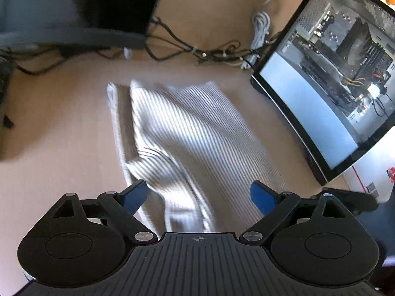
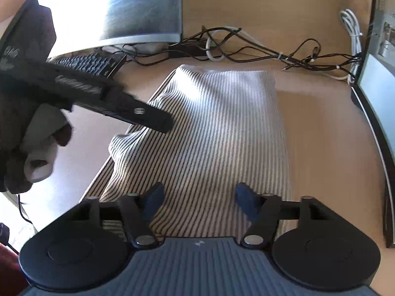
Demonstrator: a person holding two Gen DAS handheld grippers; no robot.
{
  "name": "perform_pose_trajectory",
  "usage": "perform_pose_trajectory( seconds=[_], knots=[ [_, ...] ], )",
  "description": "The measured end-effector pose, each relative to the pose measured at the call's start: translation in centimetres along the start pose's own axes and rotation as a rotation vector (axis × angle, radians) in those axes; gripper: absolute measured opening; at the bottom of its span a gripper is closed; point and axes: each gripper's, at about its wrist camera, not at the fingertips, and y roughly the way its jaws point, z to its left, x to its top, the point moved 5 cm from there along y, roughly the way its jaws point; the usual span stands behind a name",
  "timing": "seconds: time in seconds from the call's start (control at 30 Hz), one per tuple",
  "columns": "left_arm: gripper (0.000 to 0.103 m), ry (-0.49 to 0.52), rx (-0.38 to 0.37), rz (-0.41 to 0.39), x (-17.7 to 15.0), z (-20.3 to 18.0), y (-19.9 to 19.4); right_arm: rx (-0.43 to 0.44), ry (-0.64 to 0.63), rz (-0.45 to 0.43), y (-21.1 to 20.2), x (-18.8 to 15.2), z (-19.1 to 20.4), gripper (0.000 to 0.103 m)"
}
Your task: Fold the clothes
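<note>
Right tool (image 2: 198, 198) agape over striped cloth's (image 2: 209, 133) near edge.

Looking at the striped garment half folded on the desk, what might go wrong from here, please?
The cable tangle lies just past the striped garment's far edge; a push or lift there could snag it. The raised flap on the garment's left looks loose and may slump open. Both the left gripper and right gripper stand open over cloth, so closing could pinch several layers.

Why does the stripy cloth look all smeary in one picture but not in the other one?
In the left wrist view the striped cloth is streaked by motion blur, with a pale sunlit patch across it; in the right wrist view the cloth is sharper, though the fisheye lens bends the table edges and sunlight glares at top left.
</note>
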Motion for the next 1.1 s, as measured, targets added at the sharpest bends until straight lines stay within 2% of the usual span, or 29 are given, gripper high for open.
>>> perform_pose_trajectory(
  seconds=[0.03, 0.17, 0.23, 0.3, 0.33, 0.37, 0.43, 0.57, 0.87, 0.97, 1.1],
  knots=[
    [0.096, 0.003, 0.012, -0.010, 0.1, 0.2, -0.5, 0.001, 0.011, -0.014, -0.5, 0.4, -0.3, 0.051],
    [0.098, -0.053, 0.042, -0.042, 0.1, 1.7, -2.1, 0.002, 0.043, -0.086, -2.1, 2.0, -1.2, 0.051],
    [0.098, -0.076, 0.048, -0.053, 0.1, 2.2, -2.6, 0.012, 0.051, -0.056, -1.2, 1.7, -1.2, 0.051],
    [0.098, -0.081, 0.046, -0.056, -0.1, 2.4, -2.9, 0.036, 0.049, 0.023, 0.3, 0.5, -0.6, 0.052],
    [0.099, -0.082, 0.045, -0.055, -0.2, 2.4, -3.1, 0.027, 0.023, 0.036, 0.7, -0.1, 0.0, 0.057],
    [0.099, -0.083, 0.042, -0.055, -0.3, 2.5, -3.2, 0.004, -0.022, 0.025, 0.7, -0.6, 0.8, 0.062],
    [0.099, -0.086, 0.036, -0.051, -0.6, 2.7, -3.4, -0.010, -0.067, 0.023, 0.7, -0.9, 1.9, 0.063],
    [0.100, -0.083, 0.022, -0.045, -0.8, 2.7, -3.4, 0.004, -0.030, 0.034, 0.7, -0.7, 1.9, 0.064],
    [0.101, -0.068, -0.015, -0.043, -1.3, 3.8, -4.1, -0.059, -0.010, 0.056, 0.0, -1.1, 3.0, 0.066],
    [0.101, -0.091, -0.003, -0.037, -1.8, 5.1, -4.0, -0.074, -0.004, 0.072, -0.3, -1.4, 3.0, 0.066],
    [0.101, -0.140, 0.021, -0.071, -2.5, 6.3, -5.3, -0.079, -0.047, 0.099, -1.0, -1.4, 2.8, 0.067]
  ],
)
